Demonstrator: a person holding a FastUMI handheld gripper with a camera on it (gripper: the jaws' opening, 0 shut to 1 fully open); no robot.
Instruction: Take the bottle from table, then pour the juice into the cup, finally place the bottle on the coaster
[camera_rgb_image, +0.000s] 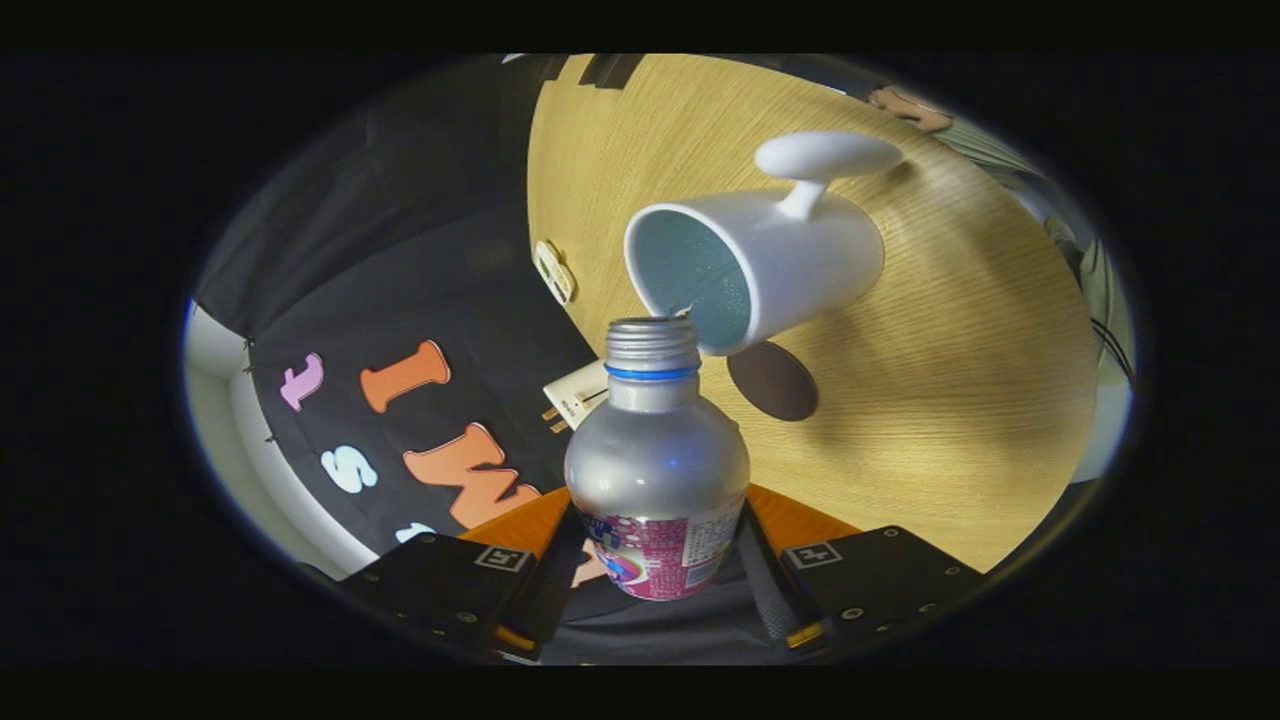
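Note:
My gripper (655, 560) is shut on a silver bottle (655, 450) with a pink label, both fingers pressing on its lower body. The bottle is tipped over, uncapped, with a blue ring under its threaded neck. Its mouth (652, 328) sits right at the rim of a white cup (770, 265) with a pale blue inside and a white handle. The cup stands on the wooden table (950, 380). A dark round coaster (772, 381) lies on the table just beside the cup, beyond the bottle's shoulder. I cannot see any juice flowing.
The whole view is rolled sideways, so the table edge runs upright past the bottle. A white power plug (572, 400) and a small beige tag (553, 270) sit along that table edge. A person's hand (910, 108) rests at the far side of the table.

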